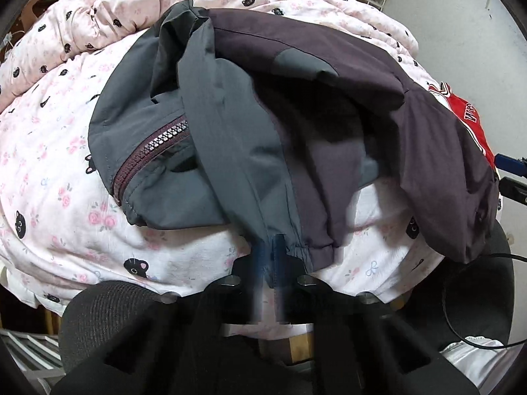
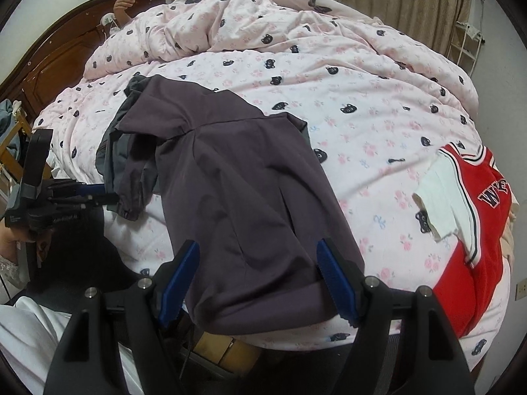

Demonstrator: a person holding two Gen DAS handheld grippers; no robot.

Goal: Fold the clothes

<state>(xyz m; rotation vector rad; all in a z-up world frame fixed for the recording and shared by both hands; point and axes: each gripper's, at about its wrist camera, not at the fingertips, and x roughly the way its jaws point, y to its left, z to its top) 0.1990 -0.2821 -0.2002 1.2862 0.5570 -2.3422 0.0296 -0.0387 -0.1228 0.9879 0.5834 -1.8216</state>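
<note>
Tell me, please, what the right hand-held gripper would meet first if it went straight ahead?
The right hand-held gripper is open, and the purple jacket already lies between its fingers, so it would probably meet that cloth first.

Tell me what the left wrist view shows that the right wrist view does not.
Only the left wrist view shows the jacket's zipper and the left tool shut on a sleeve cuff. Only the right wrist view shows the wooden headboard and the open right tool. Both show the jacket, the red jersey and the pink bedding.
</note>
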